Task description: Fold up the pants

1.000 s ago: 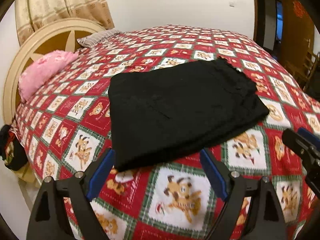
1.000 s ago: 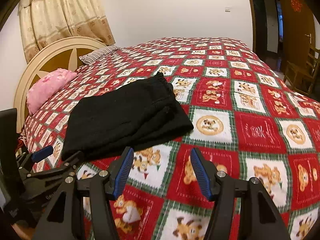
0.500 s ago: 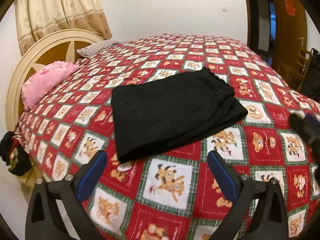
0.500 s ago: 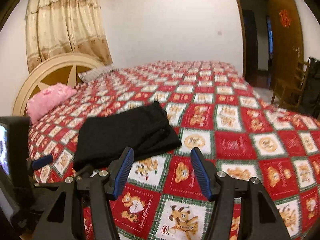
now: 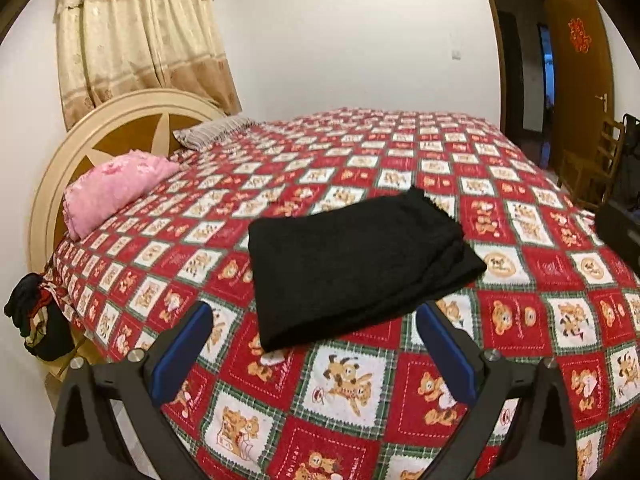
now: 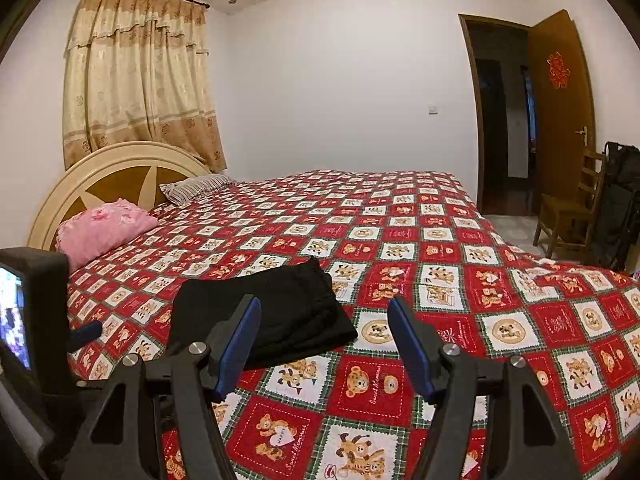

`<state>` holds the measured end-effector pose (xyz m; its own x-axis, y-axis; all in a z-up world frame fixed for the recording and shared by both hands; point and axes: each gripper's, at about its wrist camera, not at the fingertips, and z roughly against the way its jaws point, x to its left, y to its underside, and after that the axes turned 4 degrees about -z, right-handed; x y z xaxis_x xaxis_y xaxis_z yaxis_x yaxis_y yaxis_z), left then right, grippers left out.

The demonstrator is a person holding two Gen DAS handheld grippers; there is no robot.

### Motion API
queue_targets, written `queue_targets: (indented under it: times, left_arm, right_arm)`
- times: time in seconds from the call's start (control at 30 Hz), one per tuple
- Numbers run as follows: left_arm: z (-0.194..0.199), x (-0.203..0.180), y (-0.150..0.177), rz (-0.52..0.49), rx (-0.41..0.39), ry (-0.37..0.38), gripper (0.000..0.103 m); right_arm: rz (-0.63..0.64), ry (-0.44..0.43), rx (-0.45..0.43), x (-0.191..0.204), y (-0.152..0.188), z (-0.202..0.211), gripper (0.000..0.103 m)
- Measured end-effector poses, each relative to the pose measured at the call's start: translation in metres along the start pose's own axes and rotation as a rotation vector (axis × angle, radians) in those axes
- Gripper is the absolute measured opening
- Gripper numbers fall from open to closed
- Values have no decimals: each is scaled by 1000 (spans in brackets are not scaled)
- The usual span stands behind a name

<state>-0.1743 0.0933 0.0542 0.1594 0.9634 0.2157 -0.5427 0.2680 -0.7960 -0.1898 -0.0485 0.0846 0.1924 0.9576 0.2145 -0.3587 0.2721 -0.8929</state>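
Note:
The black pants [image 5: 352, 264] lie folded into a flat rectangle on the red bear-patterned bedspread [image 5: 400, 400]; in the right wrist view the pants [image 6: 280, 312] sit left of centre. My left gripper [image 5: 316, 344] hovers over the near edge of the bed, short of the pants, wide open and empty. My right gripper [image 6: 324, 340] hangs above the bedspread to the right of the pants; its jaws are opening, with nothing between them. The left gripper's body [image 6: 40, 320] shows at the left edge of the right wrist view.
A pink pillow [image 5: 116, 188] and a striped pillow [image 5: 212, 132] lie by the round headboard [image 5: 100, 136]. Dark clothes [image 5: 32, 320] hang at the bed's left corner. A wooden chair [image 6: 572, 208], a black bag [image 6: 620, 208] and an open door [image 6: 560, 112] stand at the right.
Both grippers have risen and pulled back from the pants, so more of the room shows. The left jaws spread wider, and the right jaws opened a little.

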Motion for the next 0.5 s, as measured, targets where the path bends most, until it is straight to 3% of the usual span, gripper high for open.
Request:
queue_targets:
  times: [0.5]
  left_arm:
    - [-8, -4, 1, -9, 33, -10, 103]
  right_arm:
    - [-49, 3, 70, -12, 8, -16, 67]
